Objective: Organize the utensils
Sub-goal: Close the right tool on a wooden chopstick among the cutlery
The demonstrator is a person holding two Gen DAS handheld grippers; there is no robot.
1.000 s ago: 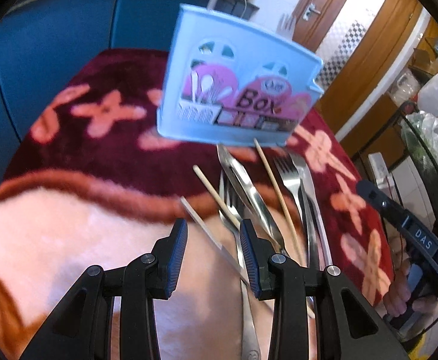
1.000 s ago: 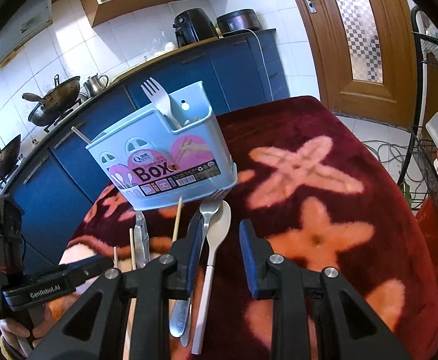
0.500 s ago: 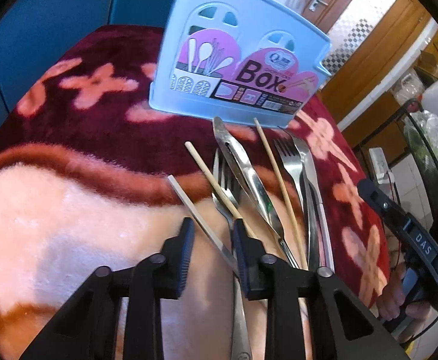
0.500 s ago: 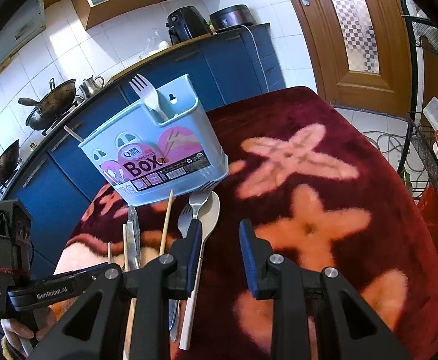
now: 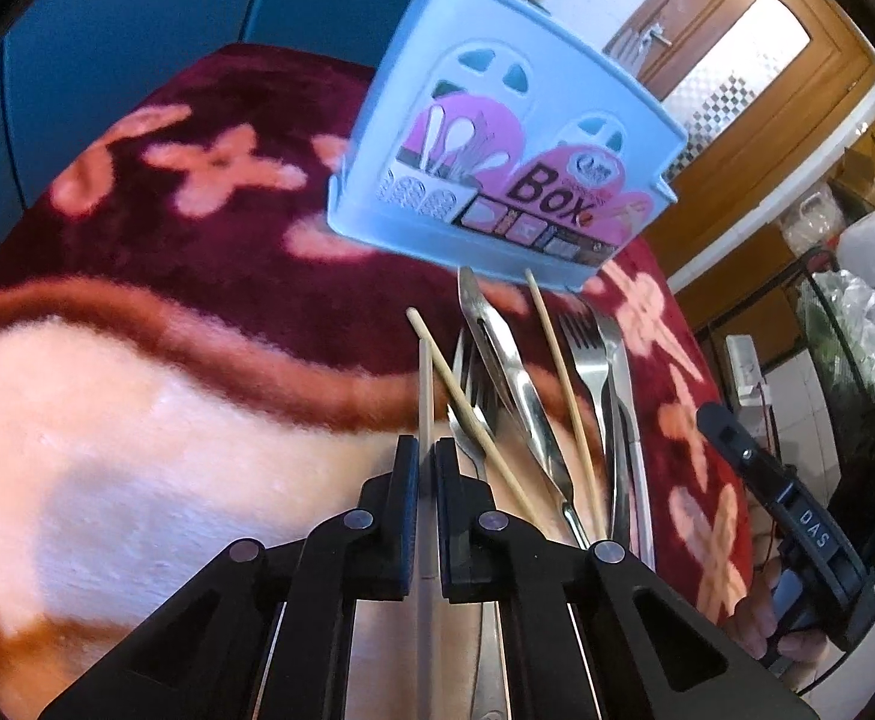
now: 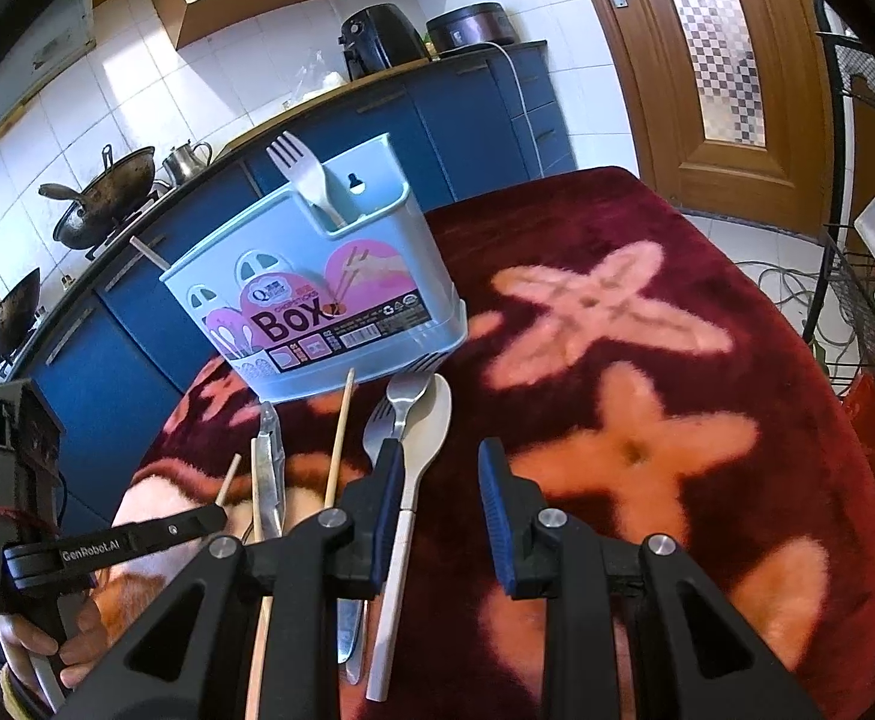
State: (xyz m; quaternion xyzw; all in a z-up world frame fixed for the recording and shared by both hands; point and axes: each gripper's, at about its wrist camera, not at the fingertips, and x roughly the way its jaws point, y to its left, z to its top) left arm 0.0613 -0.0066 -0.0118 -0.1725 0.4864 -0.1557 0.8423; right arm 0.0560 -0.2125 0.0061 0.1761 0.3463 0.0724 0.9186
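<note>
Left wrist view: the left gripper jaws are pinched shut on a chopstick lying mid-bench before the box. It should be lifted straight, clear of the neighbouring cutlery. The right gripper jaws stand part open, empty.

"Box" shows in big dark letters on the pink sticker of the light-blue plastic utensil holder, centre of both views. "GenRobot.AI" runs along the black gripper handle, lower left. "DAS" sits on the other black gripper handle, lower right.
</note>
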